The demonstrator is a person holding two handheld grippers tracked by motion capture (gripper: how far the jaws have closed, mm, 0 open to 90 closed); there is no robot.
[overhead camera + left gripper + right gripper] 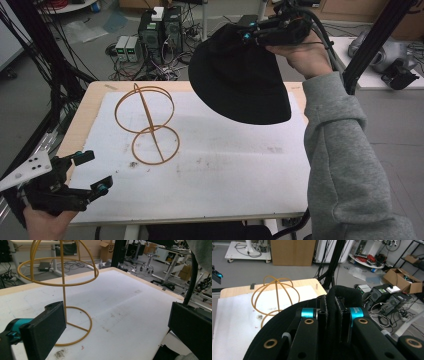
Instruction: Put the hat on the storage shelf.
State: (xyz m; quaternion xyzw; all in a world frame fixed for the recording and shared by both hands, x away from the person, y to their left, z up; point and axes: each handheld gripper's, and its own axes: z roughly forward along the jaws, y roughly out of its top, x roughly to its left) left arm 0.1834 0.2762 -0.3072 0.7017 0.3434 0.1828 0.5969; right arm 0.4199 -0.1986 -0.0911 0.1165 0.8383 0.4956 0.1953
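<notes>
The black hat [240, 82] is held aloft over the table's far right by the right gripper [250, 34], clamped on its fabric (left gripper [95, 172] gaping, empty), so lowering onto the wire stand [147, 122] is probably called for next.

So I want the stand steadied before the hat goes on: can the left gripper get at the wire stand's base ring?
Probably yes. The left gripper is open and empty, and only bare white mat lies between it and the wire hat stand; the black hat hangs off to the side.

Right tongs [247, 34] raised, clamped; left tongs [95, 172] low, jaws apart.
</notes>
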